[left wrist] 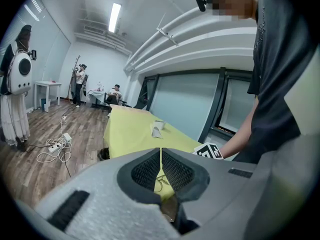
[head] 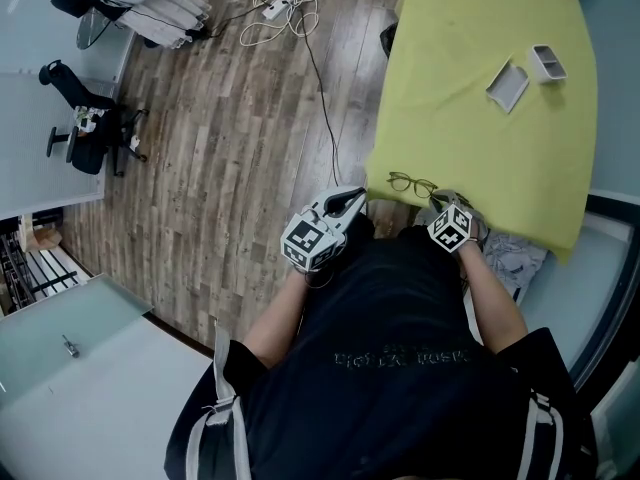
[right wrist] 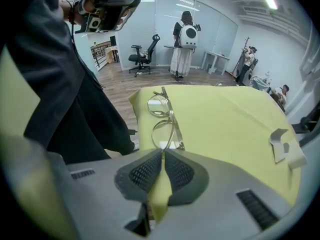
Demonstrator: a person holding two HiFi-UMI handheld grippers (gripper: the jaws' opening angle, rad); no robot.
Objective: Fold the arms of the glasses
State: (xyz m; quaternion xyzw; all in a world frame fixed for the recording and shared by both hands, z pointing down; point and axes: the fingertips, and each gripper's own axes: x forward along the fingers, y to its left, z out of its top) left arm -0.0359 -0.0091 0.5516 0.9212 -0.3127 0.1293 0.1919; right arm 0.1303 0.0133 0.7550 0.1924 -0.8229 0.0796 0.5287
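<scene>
Thin-rimmed glasses [head: 412,184] lie on the yellow-green tablecloth [head: 480,148], close to its near edge. My left gripper [head: 354,197] hovers off the cloth's near-left corner, just left of the glasses, its jaws shut with nothing between them. My right gripper [head: 440,202] sits just right of the glasses, also shut and empty. In the right gripper view the glasses [right wrist: 162,119] lie just beyond the closed fingertips [right wrist: 163,152]. In the left gripper view the glasses [left wrist: 160,181] show only faintly below the closed jaws [left wrist: 160,154]. How the arms lie I cannot tell.
A grey open case [head: 508,86] and a small box [head: 547,62] lie at the cloth's far right. Left of the table is wooden floor with a power strip and cables [head: 276,8] and an office chair [head: 90,128]. People stand far off in the room.
</scene>
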